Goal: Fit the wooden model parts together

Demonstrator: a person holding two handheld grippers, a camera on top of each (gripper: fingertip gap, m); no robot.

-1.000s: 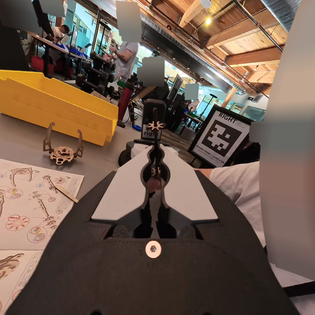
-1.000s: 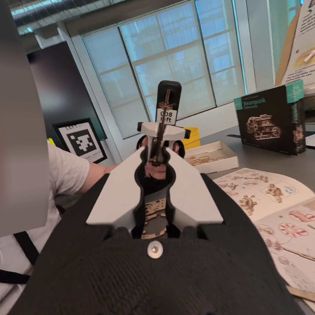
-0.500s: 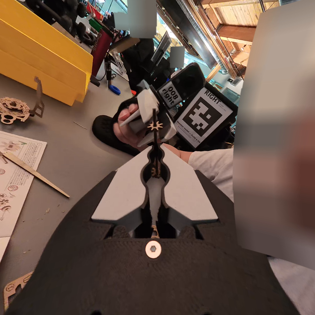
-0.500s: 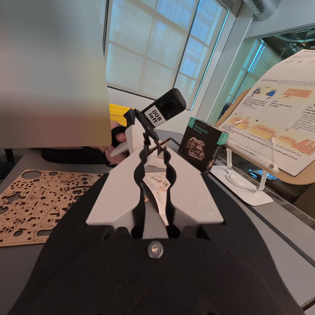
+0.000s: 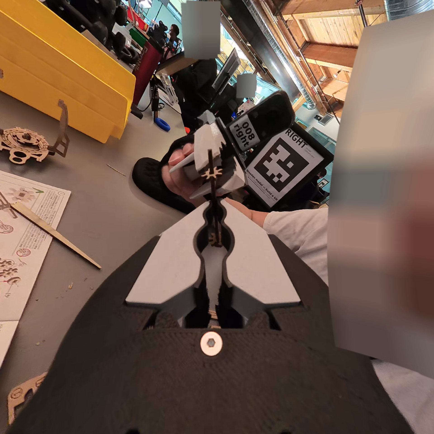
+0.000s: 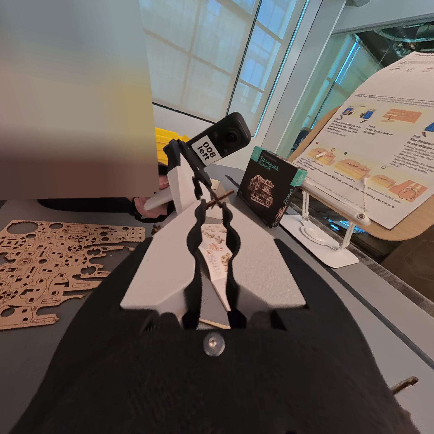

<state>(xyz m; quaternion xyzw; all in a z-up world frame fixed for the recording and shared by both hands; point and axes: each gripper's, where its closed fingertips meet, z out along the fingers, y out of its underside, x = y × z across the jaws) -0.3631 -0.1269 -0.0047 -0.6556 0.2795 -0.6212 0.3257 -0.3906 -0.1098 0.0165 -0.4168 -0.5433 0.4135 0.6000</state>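
Note:
My left gripper [image 5: 213,204] is shut on a thin dark wooden axle [image 5: 212,187] that carries a small pale gear [image 5: 211,174] beyond the fingertips and a second gear [image 5: 215,240] between the fingers. The right gripper [image 5: 212,162], held in a hand, is just behind the axle's tip. In the right wrist view, my right gripper [image 6: 212,203] is open, and the axle [image 6: 220,198] lies across the gap at its fingertips. The left gripper [image 6: 185,187] holds the axle from the left. I cannot tell whether the right fingers touch it.
On the grey table lie a partly built wooden assembly [image 5: 23,145], an instruction sheet [image 5: 25,225] with a wooden strip [image 5: 54,233], a cut plywood sheet [image 6: 47,258], a dark kit box [image 6: 270,190] and an instruction board on a stand [image 6: 375,152]. A yellow bin [image 5: 58,70] stands at the back. The tips of both grippers are at nearly the same place. From either gripper's tips it is about 25 cm to the partly built wooden assembly [image 5: 23,145].
The right gripper was shut at the axle one second ago and has since opened. Both grippers have tilted down toward the table and now meet at an angle.

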